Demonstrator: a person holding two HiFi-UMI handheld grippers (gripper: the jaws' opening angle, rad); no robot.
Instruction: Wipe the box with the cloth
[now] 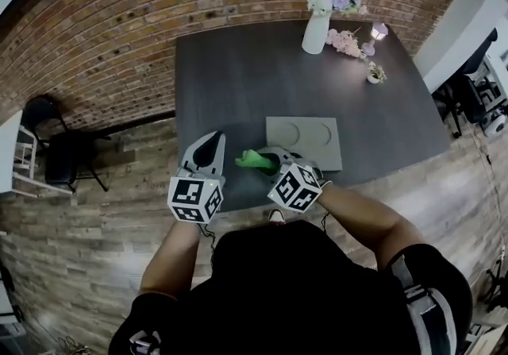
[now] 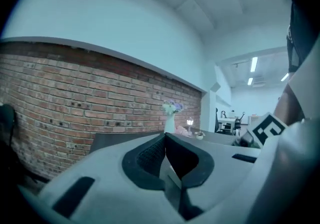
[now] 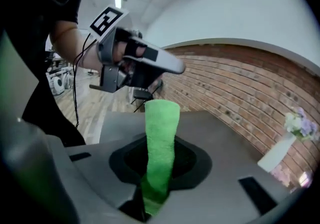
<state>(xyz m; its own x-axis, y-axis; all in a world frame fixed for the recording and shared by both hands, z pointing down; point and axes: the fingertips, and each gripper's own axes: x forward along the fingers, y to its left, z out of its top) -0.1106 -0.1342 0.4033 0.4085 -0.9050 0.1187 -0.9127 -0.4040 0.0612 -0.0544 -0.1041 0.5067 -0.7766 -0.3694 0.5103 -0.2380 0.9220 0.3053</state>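
Seen from above, a person stands at the near edge of a dark table (image 1: 230, 75) set against a brick wall (image 1: 119, 20), with a gripper in each hand. The box (image 1: 313, 143), flat and gray with two round hollows in its top, lies on the table near that edge, in front of the person's right side. The right gripper (image 1: 268, 161) sits over the box's near left corner and points left. Its jaws are closed tight on a bright green cloth (image 3: 161, 138), which is pinched low between them. In the right gripper view the cloth stands up from the jaws as a narrow folded strip. From above, the cloth juts out just left of the box; no view shows whether it touches the box. The left gripper (image 1: 213, 140) is held over the table edge, left of the cloth and apart from it, pointing away from the person. Its jaws are pressed together with nothing between them. At the far side of the table stand a white vase (image 1: 315, 32) of pale flowers, a loose pink bunch (image 1: 344, 42), a small lamp (image 1: 379, 30) and a tiny pot (image 1: 373, 74). A black chair (image 1: 59, 151) stands on the wooden floor to the left.
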